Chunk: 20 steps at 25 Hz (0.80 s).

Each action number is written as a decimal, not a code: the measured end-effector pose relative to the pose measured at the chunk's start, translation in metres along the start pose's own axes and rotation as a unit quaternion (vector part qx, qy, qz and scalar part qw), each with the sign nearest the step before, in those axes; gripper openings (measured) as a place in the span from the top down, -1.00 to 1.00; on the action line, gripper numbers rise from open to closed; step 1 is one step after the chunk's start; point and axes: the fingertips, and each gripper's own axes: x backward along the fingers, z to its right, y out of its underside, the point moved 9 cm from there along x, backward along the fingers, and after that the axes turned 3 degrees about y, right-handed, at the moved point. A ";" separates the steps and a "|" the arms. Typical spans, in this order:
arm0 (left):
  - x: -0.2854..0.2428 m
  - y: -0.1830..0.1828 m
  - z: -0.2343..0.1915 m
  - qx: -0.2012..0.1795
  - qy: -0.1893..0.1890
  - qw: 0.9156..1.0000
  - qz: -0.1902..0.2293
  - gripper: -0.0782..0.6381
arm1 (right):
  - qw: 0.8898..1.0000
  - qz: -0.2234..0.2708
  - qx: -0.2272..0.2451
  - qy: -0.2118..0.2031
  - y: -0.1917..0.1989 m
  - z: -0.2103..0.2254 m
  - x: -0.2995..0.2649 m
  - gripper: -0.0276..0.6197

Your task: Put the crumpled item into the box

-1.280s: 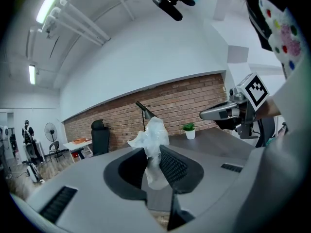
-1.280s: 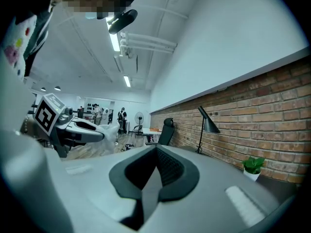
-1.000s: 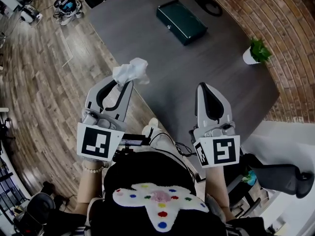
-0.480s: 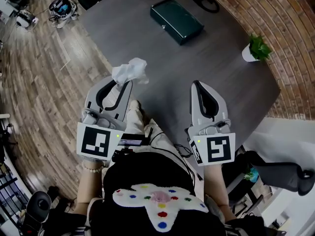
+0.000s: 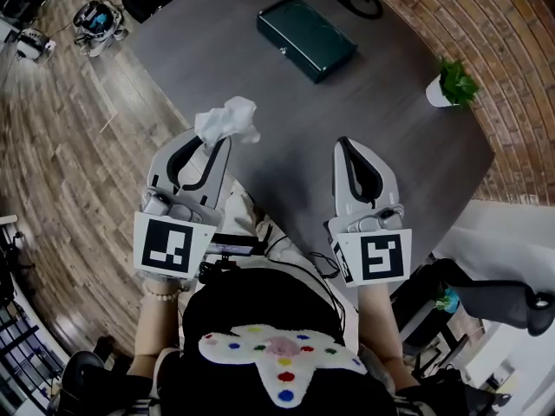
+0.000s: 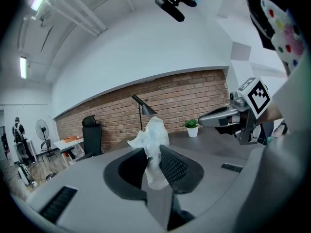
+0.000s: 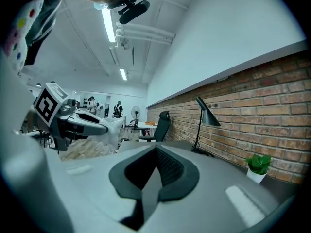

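Dark table is noted, with the green box lying on its far side, lid apparently down, well apart from both grippers. The left gripper is seen part-closed on the crumpled item, which is carried above the table's near edge. The right gripper is shut tight on nothing. The item is judged light, soft and compressible, best pinched at its bunched lower part. Its material cannot be settled, nor how the box's lid fastens.
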 end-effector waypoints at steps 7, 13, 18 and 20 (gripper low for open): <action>-0.022 0.005 -0.030 -0.001 0.012 1.000 -0.006 0.58 | 1.000 -0.016 -0.006 0.012 0.006 0.000 -0.036 0.92; -0.046 0.011 -0.058 -0.001 0.022 1.000 -0.011 0.58 | 0.999 -0.035 -0.008 0.021 0.015 0.003 -0.071 0.92; -0.066 0.020 -0.081 0.003 0.032 0.999 -0.018 0.58 | 0.998 -0.050 -0.012 0.030 0.025 0.005 -0.104 0.92; -0.074 0.024 -0.089 0.005 0.036 0.999 -0.021 0.58 | 0.998 -0.058 -0.010 0.032 0.030 0.006 -0.116 0.92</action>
